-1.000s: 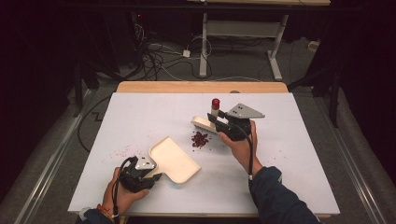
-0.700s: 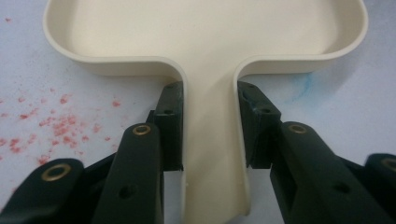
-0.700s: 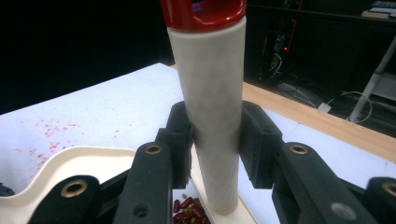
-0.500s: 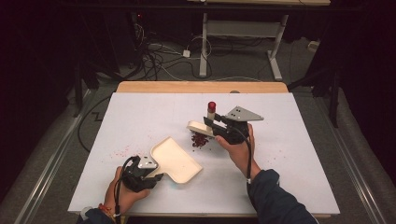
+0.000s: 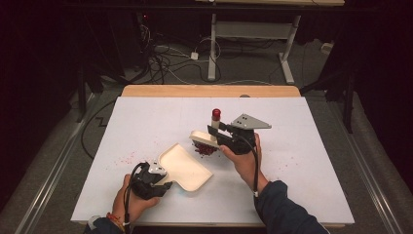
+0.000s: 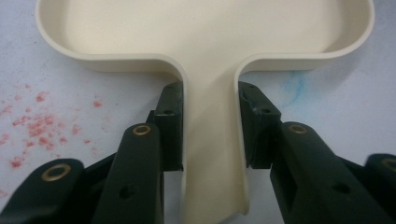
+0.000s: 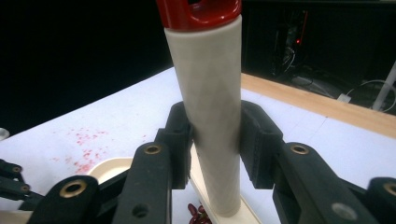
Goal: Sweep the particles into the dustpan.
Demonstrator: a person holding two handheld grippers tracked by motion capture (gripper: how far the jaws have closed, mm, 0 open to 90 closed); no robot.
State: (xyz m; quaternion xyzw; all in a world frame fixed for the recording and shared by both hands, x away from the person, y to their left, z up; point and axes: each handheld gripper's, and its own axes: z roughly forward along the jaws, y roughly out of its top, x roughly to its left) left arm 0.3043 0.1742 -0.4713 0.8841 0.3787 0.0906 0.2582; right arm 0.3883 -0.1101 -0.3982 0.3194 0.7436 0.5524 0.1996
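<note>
Jaws of the right gripper (image 5: 214, 132) clamp the brush (image 5: 208, 134), seemingly sweeping red bits (image 5: 204, 149); left gripper (image 5: 160, 179) grips the dustpan (image 5: 187, 166), next steadied closer.

We see a cream dustpan (image 5: 184, 166) lying flat on the white table, its short handle (image 6: 212, 140) pointing to the near edge and clamped between the jaws of the left gripper (image 5: 148, 181). A cream brush (image 5: 204, 138) with a red-capped handle (image 7: 208, 88) stands upright in the right gripper (image 5: 229, 138), its head over a small pile of dark red bits (image 5: 205, 149) just beside the dustpan's far corner.
</note>
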